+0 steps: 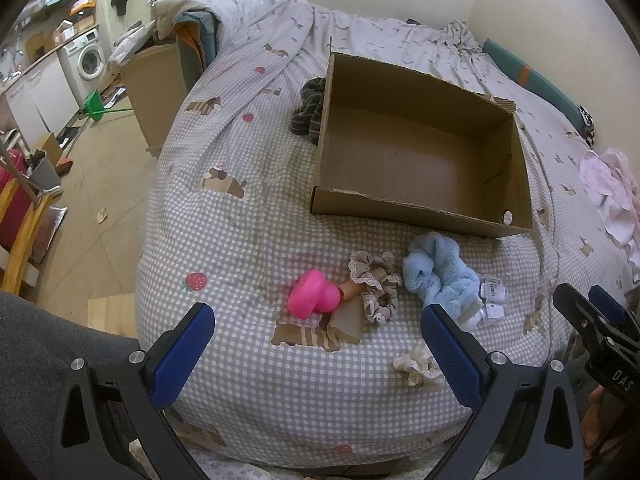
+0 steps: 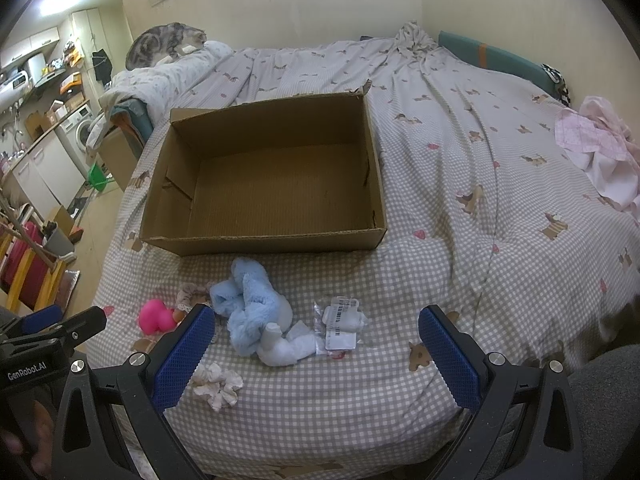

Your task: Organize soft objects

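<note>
Bed with a grey checked cover printed with small dogs. An open cardboard box sits on it, nothing inside.

Soft things lie in a loose row on the near side of the box:
- blue plush toy, just in front of the box's near wall; white feet point near.
- pink toy to its left, touching a brown lace-edged scrunchie.
- cream scrunchie nearest the bed edge.
- small white items in clear packets with labels, just right of the plush.

A dark striped cloth lies against the box's far left outer wall. Pink cloth bunched at far right. A grey tabby cat lies curled on the pillow at the far left corner.

Left gripper: jaws wide apart, nothing between them, hovering over the pink toy area. Right gripper: jaws wide apart, holding nothing, above the plush and packets. Neither touches anything.
</note>
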`<state>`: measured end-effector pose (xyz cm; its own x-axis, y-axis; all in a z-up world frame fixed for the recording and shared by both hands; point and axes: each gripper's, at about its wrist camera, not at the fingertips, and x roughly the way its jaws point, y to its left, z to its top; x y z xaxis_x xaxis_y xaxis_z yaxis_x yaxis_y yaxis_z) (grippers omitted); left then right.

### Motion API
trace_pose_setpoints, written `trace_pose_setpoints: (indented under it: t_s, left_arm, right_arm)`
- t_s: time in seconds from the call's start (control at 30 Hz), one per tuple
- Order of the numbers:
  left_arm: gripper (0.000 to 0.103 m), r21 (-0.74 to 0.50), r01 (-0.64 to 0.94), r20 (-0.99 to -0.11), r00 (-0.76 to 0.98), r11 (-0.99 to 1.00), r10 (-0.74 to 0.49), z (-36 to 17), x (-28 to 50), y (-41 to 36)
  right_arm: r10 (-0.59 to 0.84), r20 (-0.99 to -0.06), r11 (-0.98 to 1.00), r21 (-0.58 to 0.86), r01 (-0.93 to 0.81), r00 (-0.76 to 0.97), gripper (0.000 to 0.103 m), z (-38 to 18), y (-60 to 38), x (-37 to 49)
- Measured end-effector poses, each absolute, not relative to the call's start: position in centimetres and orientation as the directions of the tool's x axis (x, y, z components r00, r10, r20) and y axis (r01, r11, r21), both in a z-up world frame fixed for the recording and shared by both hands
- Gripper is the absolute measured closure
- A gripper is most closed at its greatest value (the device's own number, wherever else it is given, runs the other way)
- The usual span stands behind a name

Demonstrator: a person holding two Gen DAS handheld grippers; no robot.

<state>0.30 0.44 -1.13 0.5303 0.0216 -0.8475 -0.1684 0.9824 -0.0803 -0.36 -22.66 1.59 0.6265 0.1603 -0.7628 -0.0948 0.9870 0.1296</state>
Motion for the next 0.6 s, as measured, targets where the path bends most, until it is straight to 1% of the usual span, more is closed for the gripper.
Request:
trace_pose_setpoints:
  t_s: [0.6]
  left_arm:
    - [0.0,-0.078,-0.165,-0.849,0.527,0.983,0.021,-1.14,0.29,0.4]
  right_arm:
    - [0.159,-0.766,0.987,0.126,-0.097,0.623,0.0,1.49,-22.54,-0.38]
